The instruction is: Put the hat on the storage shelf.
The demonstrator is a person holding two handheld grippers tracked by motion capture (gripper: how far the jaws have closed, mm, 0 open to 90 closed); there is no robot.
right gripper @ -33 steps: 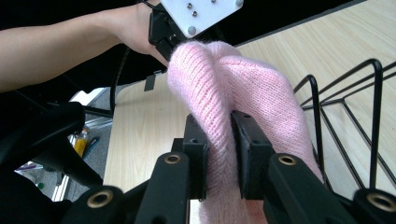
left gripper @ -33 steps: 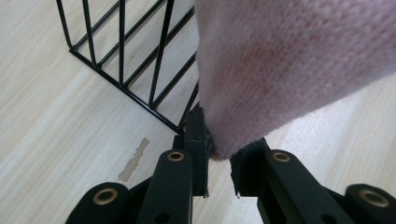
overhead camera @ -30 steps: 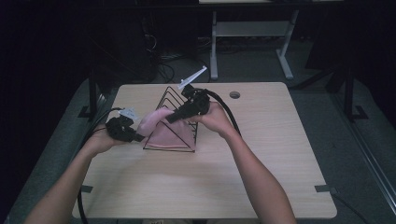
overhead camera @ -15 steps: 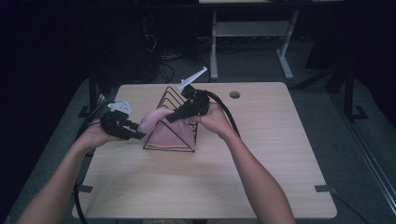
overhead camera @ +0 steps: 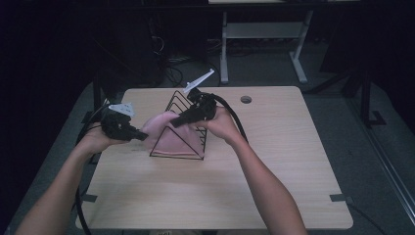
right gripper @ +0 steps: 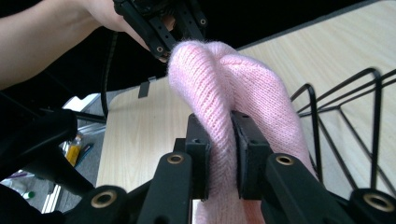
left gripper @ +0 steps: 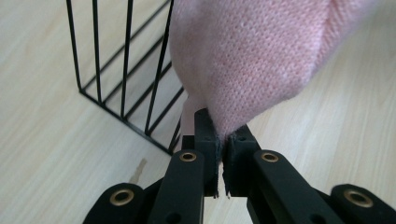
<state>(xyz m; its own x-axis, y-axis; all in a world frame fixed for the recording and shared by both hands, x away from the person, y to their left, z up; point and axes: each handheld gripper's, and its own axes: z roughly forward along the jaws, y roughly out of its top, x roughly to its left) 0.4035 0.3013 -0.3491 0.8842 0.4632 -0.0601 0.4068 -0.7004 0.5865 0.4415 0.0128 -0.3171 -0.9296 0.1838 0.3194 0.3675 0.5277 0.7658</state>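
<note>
A soft pink knitted cloth [overhead camera: 169,137] is being held up by 2 grippers at the black wire rack shaped like a triangle [overhead camera: 182,129] on the pale wooden table [overhead camera: 274,161]. I think the step in hand is laying the cloth over the rack, or lifting it off; I cannot tell which. The left gripper [left gripper: 220,144] has its jaws pinched tight on a thin edge of the cloth, at about 9 o'clock from the rack. The right gripper [right gripper: 219,140] is clamped on a thick fold, near 12 o'clock over the rack. The next move needs both hands to go together, so the cloth does not snag on the wires. Some cloth hangs inside the rack.
</note>
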